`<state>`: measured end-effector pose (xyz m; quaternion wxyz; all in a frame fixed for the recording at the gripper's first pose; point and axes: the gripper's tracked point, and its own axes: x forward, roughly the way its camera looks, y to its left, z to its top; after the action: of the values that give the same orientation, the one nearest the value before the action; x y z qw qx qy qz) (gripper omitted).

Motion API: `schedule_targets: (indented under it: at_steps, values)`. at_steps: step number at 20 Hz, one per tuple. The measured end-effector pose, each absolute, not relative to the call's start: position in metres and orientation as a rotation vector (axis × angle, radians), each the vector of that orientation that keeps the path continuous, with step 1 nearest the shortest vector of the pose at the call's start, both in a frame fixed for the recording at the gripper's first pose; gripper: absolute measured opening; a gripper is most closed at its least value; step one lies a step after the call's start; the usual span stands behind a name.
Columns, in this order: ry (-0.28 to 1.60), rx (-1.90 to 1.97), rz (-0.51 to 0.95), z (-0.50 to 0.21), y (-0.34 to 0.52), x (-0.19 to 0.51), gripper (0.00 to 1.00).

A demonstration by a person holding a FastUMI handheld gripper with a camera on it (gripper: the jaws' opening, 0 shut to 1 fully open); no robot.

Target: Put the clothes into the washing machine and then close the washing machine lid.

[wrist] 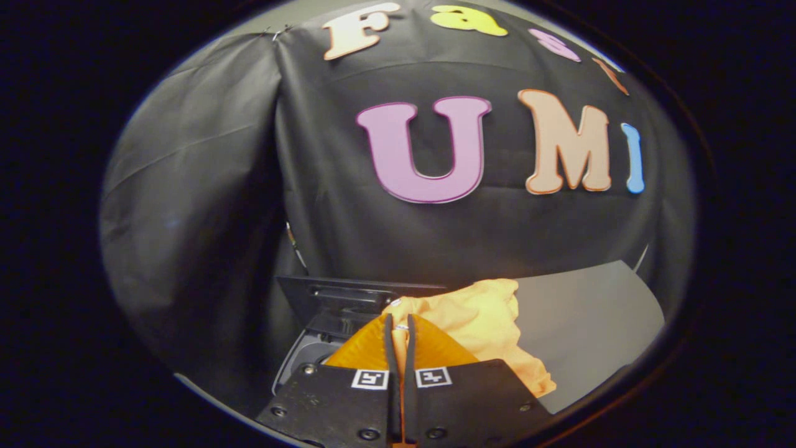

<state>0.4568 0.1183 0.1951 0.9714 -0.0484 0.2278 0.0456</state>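
Showing the moment of carriage, we see the orange garment [482, 317] pinched between the two fingers of the gripper [398, 325], whose jaws stand almost together with only a thin fold of cloth in the slit between them. We note that the garment is soft and crumpled; its bulk spills ahead of and to the right of the fingertips, draping down over the grey tabletop [591, 311], a smooth matte sheet with a curved far edge. Left of the fingers, and just beyond them, we find the washing machine [323, 323]: a dark, hard-surfaced body whose lid [348, 295] stands raised at the back, with the rounded rim of the opening showing below it. We judge the garment to lie beside and partly over that opening, not yet inside; how far it overlaps the rim we cannot tell. We see the gripper pointing forward, roughly level, towards the seam between machine and table. Behind everything hangs the black cloth wall [205, 186], creased and slack, leaving open room above the machine and the table
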Motion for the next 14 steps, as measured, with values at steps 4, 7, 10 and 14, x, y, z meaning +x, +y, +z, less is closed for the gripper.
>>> schedule_targets:
  at_steps: [4,7,10,14]
  values:
    - [0.478,-0.115,0.132,0.172,0.153,0.474,0.02]
    - [0.487,-0.079,0.165,0.155,0.174,0.483,0.02]
    - [0.510,-0.047,0.210,0.136,0.197,0.484,0.02]
    - [0.604,-0.119,0.231,0.092,0.204,0.478,0.04]
